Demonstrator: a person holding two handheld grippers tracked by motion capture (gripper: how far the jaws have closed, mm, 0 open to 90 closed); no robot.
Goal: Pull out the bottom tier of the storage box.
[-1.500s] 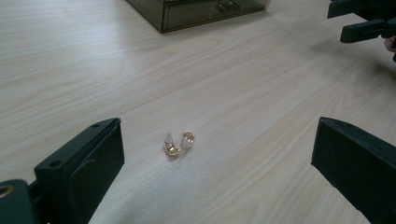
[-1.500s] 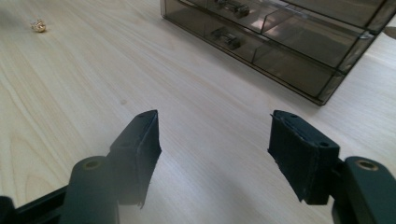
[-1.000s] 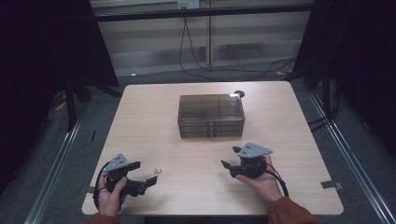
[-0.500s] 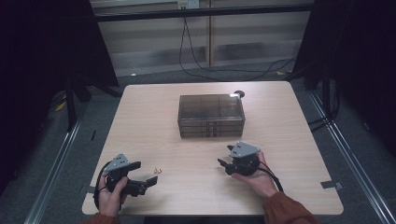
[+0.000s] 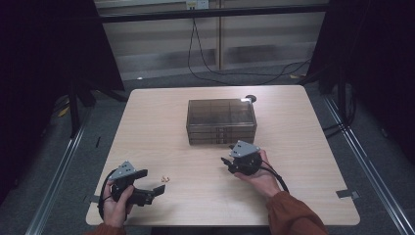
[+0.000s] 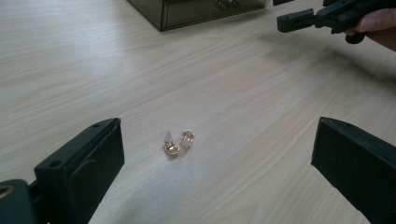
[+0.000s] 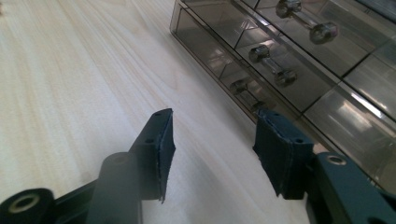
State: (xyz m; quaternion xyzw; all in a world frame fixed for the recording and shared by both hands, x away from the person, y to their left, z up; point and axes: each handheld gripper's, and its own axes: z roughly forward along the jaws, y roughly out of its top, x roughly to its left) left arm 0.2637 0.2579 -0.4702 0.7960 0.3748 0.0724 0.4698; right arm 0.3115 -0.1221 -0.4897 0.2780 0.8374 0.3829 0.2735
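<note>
A small smoky clear drawer box (image 5: 221,120) stands at the table's middle, its three knobbed drawer fronts (image 7: 273,65) facing me. A pair of small gold earrings (image 5: 166,179) lies near the front left. In the left gripper view the earrings (image 6: 179,142) sit on the wood just ahead of my left gripper (image 6: 219,158), whose jaws stand wide open on either side. My right gripper (image 5: 227,163) hovers just in front of the box, pointing left. In its own view the right gripper (image 7: 212,149) is open beside the lowest drawer; its jaws have just been closing, with nothing between them.
The light wooden table (image 5: 303,147) has bare room left and right of the box. A small dark round object (image 5: 251,98) sits behind the box. Cables (image 5: 215,73) run on the floor beyond the far edge. Tape (image 5: 344,194) marks the front right.
My right gripper has shifted left and nearer to the drawer box's front, and its jaws have narrowed. The left gripper and the earrings have stayed put.
</note>
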